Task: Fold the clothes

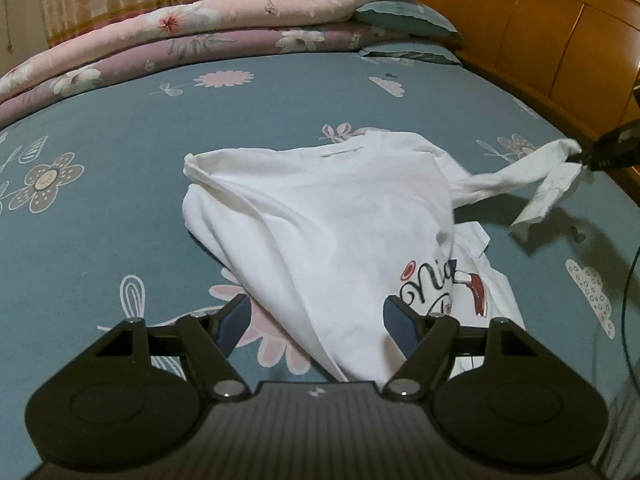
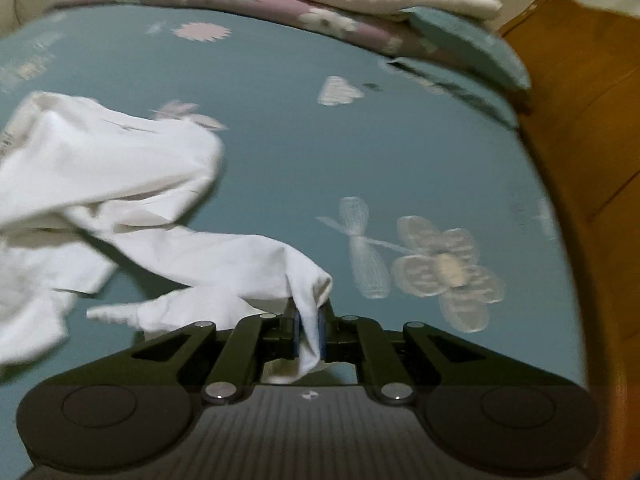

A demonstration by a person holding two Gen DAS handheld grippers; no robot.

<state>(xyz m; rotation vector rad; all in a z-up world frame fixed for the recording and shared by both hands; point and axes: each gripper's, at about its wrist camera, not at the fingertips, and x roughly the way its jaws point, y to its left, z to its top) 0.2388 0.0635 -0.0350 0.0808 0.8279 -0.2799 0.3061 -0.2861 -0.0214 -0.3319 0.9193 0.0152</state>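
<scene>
Right wrist view: the right gripper (image 2: pixel 308 334) pinches a twisted strip of the white T-shirt (image 2: pixel 100 168), which trails off toward nine o'clock across the teal bedsheet (image 2: pixel 280 140). From the left wrist view, the left gripper (image 1: pixel 316 320) stands spread wide over the shirt's near hem, pressing nothing. The pinch is narrow (only a corner), so a hard pull could slip it free or bunch the cloth tighter. Folded quilts (image 1: pixel 180 32) lie at twelve o'clock, a wooden headboard (image 1: pixel 540 20) at two; neither blocks the shirt.
</scene>
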